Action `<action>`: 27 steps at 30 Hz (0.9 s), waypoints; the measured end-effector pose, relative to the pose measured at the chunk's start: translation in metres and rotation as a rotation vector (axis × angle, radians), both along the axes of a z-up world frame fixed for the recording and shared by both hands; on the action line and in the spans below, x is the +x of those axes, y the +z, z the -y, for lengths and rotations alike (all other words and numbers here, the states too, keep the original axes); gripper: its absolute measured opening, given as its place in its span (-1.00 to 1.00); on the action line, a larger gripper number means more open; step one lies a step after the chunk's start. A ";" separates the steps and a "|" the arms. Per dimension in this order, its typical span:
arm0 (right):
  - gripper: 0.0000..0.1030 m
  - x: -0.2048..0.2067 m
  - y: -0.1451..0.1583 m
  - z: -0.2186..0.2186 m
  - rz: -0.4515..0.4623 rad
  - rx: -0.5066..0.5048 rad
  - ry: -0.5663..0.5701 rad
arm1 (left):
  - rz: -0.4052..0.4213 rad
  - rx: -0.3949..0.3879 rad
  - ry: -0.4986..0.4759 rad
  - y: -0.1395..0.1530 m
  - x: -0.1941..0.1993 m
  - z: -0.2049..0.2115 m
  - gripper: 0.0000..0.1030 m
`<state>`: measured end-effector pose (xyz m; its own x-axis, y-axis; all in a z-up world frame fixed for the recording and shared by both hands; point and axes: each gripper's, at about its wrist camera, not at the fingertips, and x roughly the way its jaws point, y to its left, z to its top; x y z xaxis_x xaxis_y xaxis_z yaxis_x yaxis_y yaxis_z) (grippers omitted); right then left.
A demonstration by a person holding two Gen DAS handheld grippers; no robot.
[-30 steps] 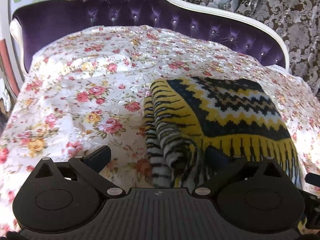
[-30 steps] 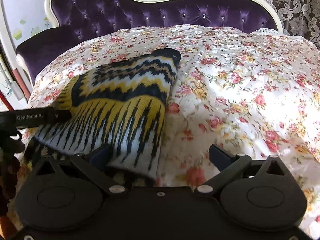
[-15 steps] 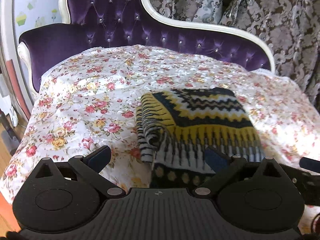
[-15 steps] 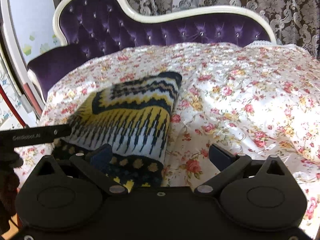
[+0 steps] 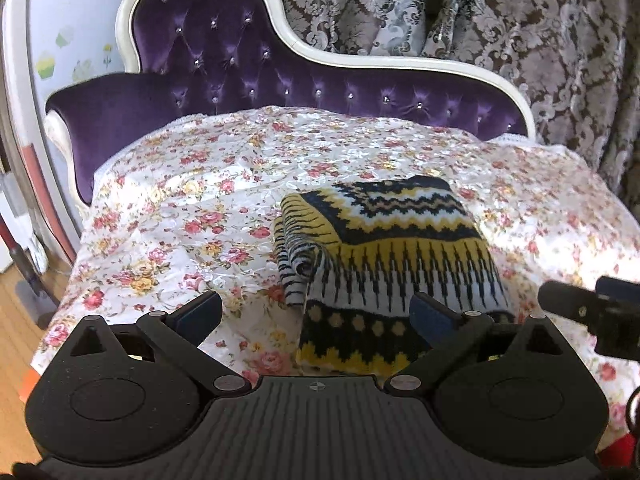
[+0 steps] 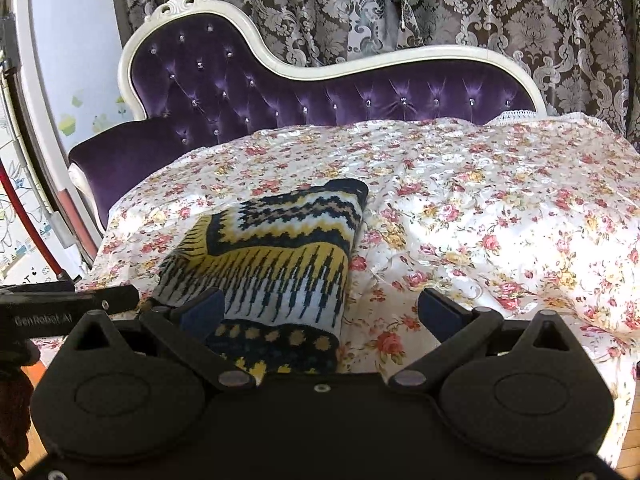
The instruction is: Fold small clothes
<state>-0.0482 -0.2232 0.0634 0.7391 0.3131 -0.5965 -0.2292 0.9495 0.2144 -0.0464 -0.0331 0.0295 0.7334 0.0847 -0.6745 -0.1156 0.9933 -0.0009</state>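
- Folded sweater (image 5: 394,256), knitted in yellow, black and white zigzags, lying flat on the flowered bedspread (image 5: 192,220) near its front edge.
- Loose striped fold bunched at the sweater's left side in the left wrist view; dark dotted band along the near hem.
- Left gripper (image 5: 318,316) spread wide, holding nothing, raised in front of the sweater's near hem and apart from it.
- Right gripper (image 6: 322,312) likewise wide open and empty, placed off the sweater's right near corner; left fingertip (image 6: 202,312) seen over the knit, right one over bare bedspread.
- Part of the right tool visible at the right edge of the left wrist view, part of the left tool at the left edge of the right wrist view.
- Purple buttoned couch back (image 6: 280,92) with white trim behind the bedspread; patterned curtain (image 6: 480,8) beyond.
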 end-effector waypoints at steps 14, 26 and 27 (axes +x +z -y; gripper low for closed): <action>0.98 -0.015 0.000 -0.005 0.005 -0.003 0.021 | -0.018 -0.025 0.007 -0.005 -0.017 0.003 0.97; 0.98 -0.021 0.003 -0.003 0.025 0.007 0.015 | -0.027 0.020 0.020 -0.005 -0.021 0.010 0.98; 0.98 -0.021 0.003 -0.003 0.026 0.008 0.015 | -0.026 0.020 0.021 -0.005 -0.022 0.010 0.98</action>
